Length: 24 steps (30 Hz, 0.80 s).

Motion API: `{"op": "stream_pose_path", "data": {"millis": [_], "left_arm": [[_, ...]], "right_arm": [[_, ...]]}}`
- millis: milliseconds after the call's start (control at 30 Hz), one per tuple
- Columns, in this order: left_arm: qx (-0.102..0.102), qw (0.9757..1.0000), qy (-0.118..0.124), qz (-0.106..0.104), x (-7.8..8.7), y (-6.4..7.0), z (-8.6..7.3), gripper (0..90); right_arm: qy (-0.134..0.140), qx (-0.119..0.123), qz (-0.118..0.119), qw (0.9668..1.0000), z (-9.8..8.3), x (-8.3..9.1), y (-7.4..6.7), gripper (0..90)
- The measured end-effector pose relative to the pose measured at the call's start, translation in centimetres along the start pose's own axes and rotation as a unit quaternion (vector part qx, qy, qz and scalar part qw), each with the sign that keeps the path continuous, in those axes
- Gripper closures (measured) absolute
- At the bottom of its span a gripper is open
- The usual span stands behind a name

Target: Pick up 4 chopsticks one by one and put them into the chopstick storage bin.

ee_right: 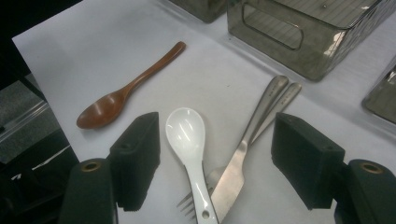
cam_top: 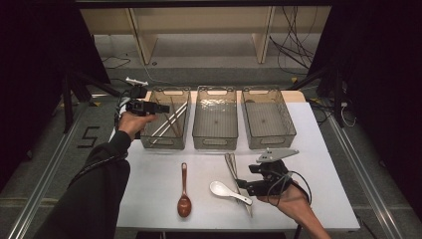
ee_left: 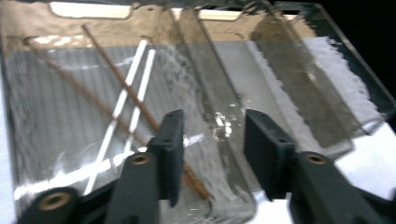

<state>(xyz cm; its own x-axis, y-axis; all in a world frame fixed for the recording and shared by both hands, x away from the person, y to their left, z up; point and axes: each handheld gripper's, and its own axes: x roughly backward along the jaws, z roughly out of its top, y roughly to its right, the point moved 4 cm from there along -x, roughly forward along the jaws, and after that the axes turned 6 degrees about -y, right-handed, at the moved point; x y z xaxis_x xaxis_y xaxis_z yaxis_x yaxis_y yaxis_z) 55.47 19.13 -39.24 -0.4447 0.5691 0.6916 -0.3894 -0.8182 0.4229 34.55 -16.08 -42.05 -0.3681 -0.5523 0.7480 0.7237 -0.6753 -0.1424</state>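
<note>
My left gripper point(cam_top: 163, 108) point(ee_left: 212, 126) hovers over the left clear bin point(cam_top: 166, 143) point(ee_left: 56, 121), jaws open with nothing between them. In that bin lie a white pair of chopsticks point(ee_left: 125, 95) and thin brown chopsticks point(ee_left: 112, 65). My right gripper point(cam_top: 242, 185) point(ee_right: 219, 133) rests low near the table's front right, open, its jaws on either side of a white ceramic spoon point(cam_top: 226, 191) point(ee_right: 187, 135) and a metal knife and fork point(cam_top: 233, 167) point(ee_right: 266, 107), whose tines lie under the spoon's handle. A brown wooden spoon point(cam_top: 184, 193) point(ee_right: 126, 91) lies to the left.
Three clear bins stand in a row across the back of the white table point(cam_top: 149, 189); the middle bin point(cam_top: 215, 142) and the right bin point(cam_top: 268, 141) hold nothing. Wooden shelving and cables lie beyond the table's far edge.
</note>
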Motion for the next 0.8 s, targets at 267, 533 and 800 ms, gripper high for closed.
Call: {"op": "stream_pose_path", "data": {"millis": [267, 533, 800], "left_arm": [[-0.035, 0.9982, 0.028, -0.039, 3.0, 2.9, -1.9, 37.0], [-0.064, 0.9968, 0.019, -0.042, 4.4, 4.9, -5.8, 27.9], [-0.096, 0.9949, -0.024, -0.020, 2.8, 6.5, -9.5, 22.7]], "right_arm": [[-0.002, -0.001, -0.003, 1.0000, 0.0, 0.0, 0.0, 33.5], [-0.007, 0.002, -0.004, 1.0000, 0.0, -0.3, -0.1, 33.3], [-0.006, 0.000, -0.006, 1.0000, 0.0, -0.3, -0.1, 33.3]]}}
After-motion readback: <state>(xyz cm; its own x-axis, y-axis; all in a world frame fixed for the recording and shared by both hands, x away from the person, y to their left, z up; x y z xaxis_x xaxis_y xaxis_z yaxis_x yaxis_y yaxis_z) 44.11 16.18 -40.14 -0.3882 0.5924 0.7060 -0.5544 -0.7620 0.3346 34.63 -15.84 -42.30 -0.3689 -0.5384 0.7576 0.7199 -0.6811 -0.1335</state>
